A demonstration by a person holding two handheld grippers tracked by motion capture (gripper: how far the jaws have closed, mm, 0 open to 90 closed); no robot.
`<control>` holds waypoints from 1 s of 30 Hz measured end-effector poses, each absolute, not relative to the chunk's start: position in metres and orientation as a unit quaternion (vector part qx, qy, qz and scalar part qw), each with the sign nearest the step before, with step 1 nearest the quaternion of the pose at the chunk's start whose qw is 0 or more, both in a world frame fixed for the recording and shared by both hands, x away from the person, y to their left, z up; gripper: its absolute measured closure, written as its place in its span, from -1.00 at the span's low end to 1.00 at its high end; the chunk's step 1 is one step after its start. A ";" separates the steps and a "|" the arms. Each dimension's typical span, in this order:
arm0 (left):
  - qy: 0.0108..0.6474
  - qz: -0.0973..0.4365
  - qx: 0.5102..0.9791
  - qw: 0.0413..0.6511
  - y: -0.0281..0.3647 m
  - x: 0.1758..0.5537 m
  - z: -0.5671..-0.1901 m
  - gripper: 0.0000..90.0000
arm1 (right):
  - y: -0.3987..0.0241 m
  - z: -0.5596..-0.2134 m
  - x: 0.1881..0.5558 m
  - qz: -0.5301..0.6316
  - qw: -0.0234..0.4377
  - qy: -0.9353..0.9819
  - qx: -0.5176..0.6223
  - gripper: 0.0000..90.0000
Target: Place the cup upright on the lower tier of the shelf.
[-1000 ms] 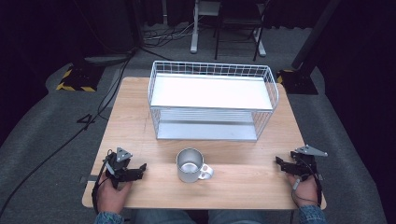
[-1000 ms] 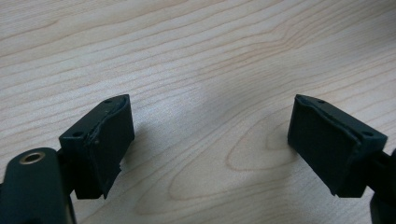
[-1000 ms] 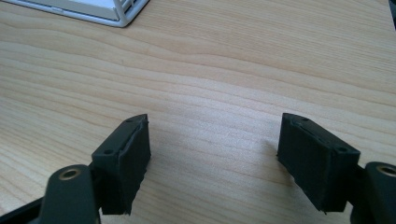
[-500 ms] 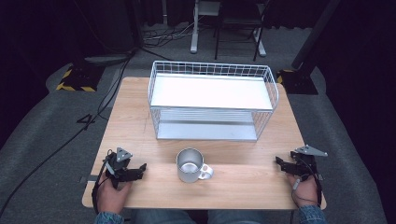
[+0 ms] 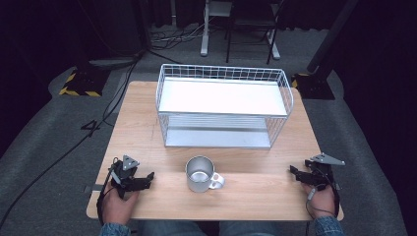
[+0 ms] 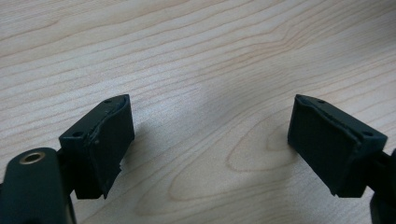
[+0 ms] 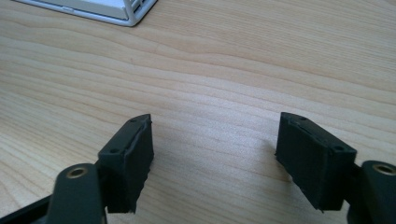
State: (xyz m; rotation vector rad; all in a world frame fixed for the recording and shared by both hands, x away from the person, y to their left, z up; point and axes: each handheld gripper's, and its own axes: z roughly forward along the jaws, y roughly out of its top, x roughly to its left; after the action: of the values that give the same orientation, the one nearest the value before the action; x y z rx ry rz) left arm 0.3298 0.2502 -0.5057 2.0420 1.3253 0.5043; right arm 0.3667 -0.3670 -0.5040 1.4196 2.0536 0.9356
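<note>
A metal mug [image 5: 200, 174] stands upright on the wooden table [image 5: 246, 189] near its front edge, handle to the right. My left gripper [image 5: 147, 178] rests at the front left, jaws pointing toward the mug, a hand's width away. Its jaws stand open [image 6: 210, 140] over bare wood. My right gripper [image 5: 294, 172] lies at the front right, pointing left toward the mug from farther off. Its jaws [image 7: 215, 154] have just been closing a little but remain open, with nothing between them.
A white wire rack [image 5: 223, 105] with two shelves stands behind the mug, across the table's middle and back; its corner [image 7: 133, 11] shows in the right gripper view. Cables and chair legs lie on the dark floor beyond.
</note>
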 end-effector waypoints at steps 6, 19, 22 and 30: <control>0.505 0.193 0.777 0.321 0.250 0.330 -0.506 -0.67 | -0.364 -0.498 0.360 0.359 0.236 0.741 0.516 -0.34; 0.508 0.194 0.776 0.320 0.249 0.332 -0.505 -0.67 | -0.338 -0.463 0.343 0.409 0.228 0.743 0.479 -0.32; 0.508 0.194 0.776 0.320 0.249 0.332 -0.505 -0.67 | -0.330 -0.457 0.339 0.419 0.223 0.744 0.470 -0.32; 0.508 0.194 0.776 0.320 0.249 0.332 -0.505 -0.67 | -0.308 -0.443 0.331 0.441 0.199 0.755 0.443 -0.29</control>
State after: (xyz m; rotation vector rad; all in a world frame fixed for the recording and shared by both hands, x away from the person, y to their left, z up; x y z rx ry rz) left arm 0.3324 0.2493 -0.5054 2.0397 1.3338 0.5090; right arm 0.3308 -0.3081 -0.4428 1.2382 2.1099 1.2344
